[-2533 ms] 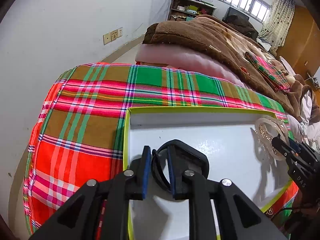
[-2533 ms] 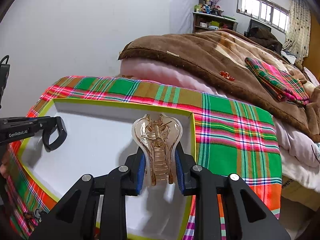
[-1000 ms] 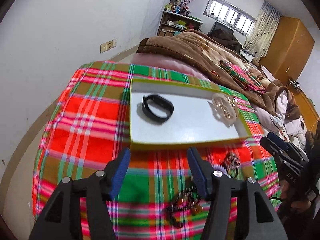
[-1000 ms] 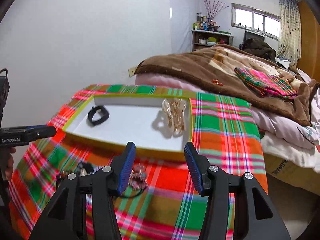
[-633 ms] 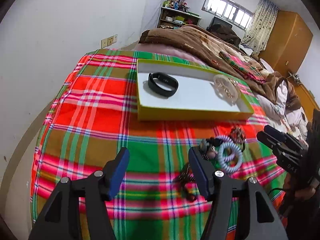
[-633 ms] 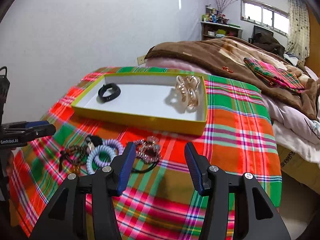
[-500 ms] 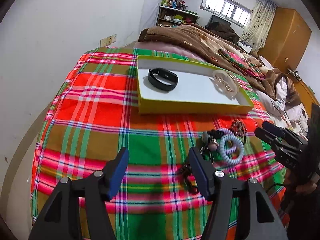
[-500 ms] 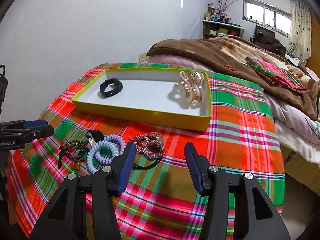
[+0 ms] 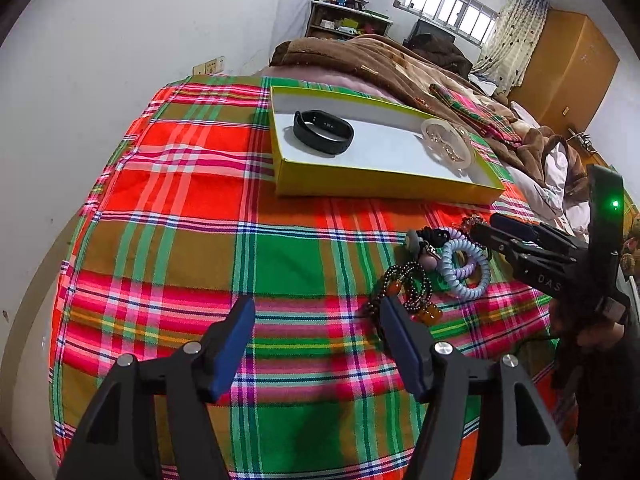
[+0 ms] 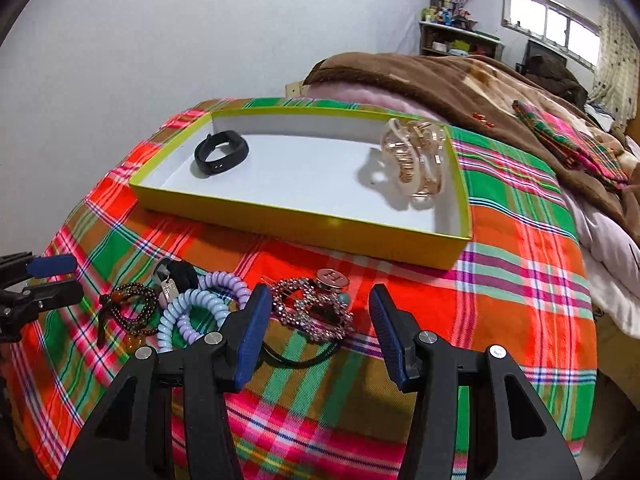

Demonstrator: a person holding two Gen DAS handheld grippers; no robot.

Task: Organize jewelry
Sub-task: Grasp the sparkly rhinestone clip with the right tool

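Observation:
A yellow-green box (image 10: 304,224) with a white floor holds a black wristband (image 10: 221,153) at its left and a clear gold hair claw (image 10: 416,162) at its right. It also shows in the left wrist view (image 9: 380,188), with the wristband (image 9: 323,132) and claw (image 9: 447,142). In front of it on the plaid cloth lie spiral hair ties (image 10: 192,312), a dark bead bracelet (image 10: 132,312), a rhinestone piece (image 10: 308,308) and a round gold-rimmed piece (image 10: 333,279). My left gripper (image 9: 316,336) is open, just left of the beads (image 9: 404,284). My right gripper (image 10: 316,320) is open over the rhinestone piece.
The plaid cloth (image 9: 200,184) covers a table against a white wall (image 9: 100,40). A bed with a brown blanket (image 10: 460,80) lies behind and to the right. The table's right edge (image 10: 592,320) drops off beside white bedding.
Both grippers let go of the wristband and hair claw in the box, opened, and pulled back toward me. They now hover low over the loose jewelry in front of the box.

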